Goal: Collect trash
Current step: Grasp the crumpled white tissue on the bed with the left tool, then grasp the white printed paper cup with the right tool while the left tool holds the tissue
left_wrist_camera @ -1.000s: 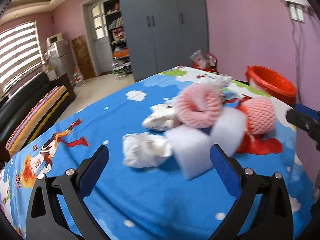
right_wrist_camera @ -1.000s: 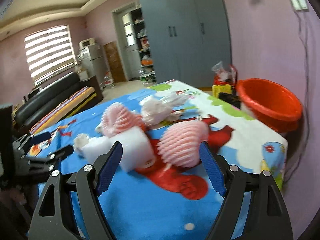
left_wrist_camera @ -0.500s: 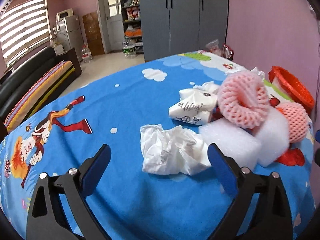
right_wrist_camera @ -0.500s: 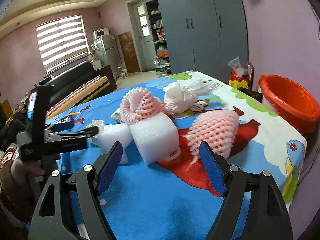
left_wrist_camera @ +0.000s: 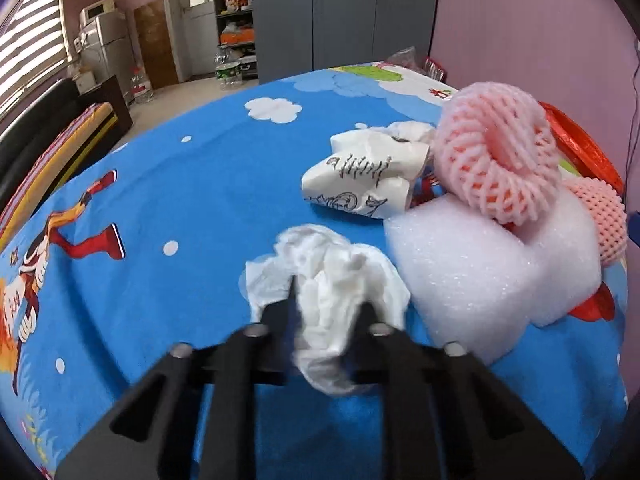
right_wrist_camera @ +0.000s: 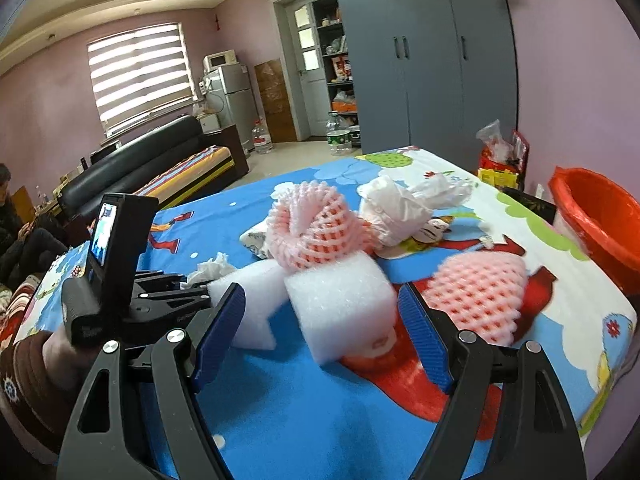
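Note:
A crumpled white tissue (left_wrist_camera: 332, 264) lies on the blue cartoon bedsheet (left_wrist_camera: 180, 200), and my left gripper (left_wrist_camera: 326, 300) is shut on it, its fingers pinching the wad from both sides. The right wrist view shows the same tissue (right_wrist_camera: 212, 268) at the left gripper's (right_wrist_camera: 196, 286) tips. My right gripper (right_wrist_camera: 320, 296) is open, and a white foam block (right_wrist_camera: 340, 300) sits just ahead between its blue pads, untouched. A pink foam net ring (right_wrist_camera: 312, 228) rests on the foam, with a second pink net (right_wrist_camera: 476, 292) to its right.
A printed paper wrapper (left_wrist_camera: 360, 184) and a white plastic bag (right_wrist_camera: 396, 208) lie behind the foam. A red basin (right_wrist_camera: 600, 220) stands off the bed's far right corner by the pink wall. A black sofa (right_wrist_camera: 152, 160) and a seated person (right_wrist_camera: 16, 224) are at left.
My left gripper dropped onto the crumpled tissue and its fingers went from wide open to shut on it. The right gripper drew closer to the foam block, still open.

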A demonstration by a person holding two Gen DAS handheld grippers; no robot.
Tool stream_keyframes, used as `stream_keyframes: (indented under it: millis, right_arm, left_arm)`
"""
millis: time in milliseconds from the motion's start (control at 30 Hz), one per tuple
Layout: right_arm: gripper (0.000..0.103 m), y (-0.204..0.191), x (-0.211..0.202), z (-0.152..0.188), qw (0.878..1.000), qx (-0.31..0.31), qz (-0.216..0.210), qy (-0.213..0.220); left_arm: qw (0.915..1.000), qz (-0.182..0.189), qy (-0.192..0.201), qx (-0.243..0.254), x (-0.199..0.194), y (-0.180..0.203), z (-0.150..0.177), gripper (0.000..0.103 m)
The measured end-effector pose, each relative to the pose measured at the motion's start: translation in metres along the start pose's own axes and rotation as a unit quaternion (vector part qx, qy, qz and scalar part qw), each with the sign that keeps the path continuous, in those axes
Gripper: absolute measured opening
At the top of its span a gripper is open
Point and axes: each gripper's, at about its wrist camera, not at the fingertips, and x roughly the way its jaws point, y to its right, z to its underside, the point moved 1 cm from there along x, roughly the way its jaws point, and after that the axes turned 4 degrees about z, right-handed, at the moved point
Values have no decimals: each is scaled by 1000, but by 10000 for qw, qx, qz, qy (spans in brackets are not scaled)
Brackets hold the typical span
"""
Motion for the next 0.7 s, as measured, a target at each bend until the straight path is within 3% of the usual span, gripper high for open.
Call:
stream_keyframes:
  millis: [233, 500, 600, 700]
  right_arm:
    - [74, -30, 28, -23, 9989, -322, -335, -16]
    - [65, -87, 87, -57, 9940, -598, -816, -406]
    - [64, -103, 110, -65, 9923, -679, -828, -619]
    - [64, -107, 133, -73, 9926, -734, -550, -802]
  left_arm:
    - [9979, -364, 501, -176, -37, -18, 1, 12]
    - [9919, -757, 868, -536, -81, -54, 4, 12]
    - [9911, -822, 883, -555, -86, -58, 8, 12]
    - [9914, -802, 851, -592, -87, -60, 11, 12]
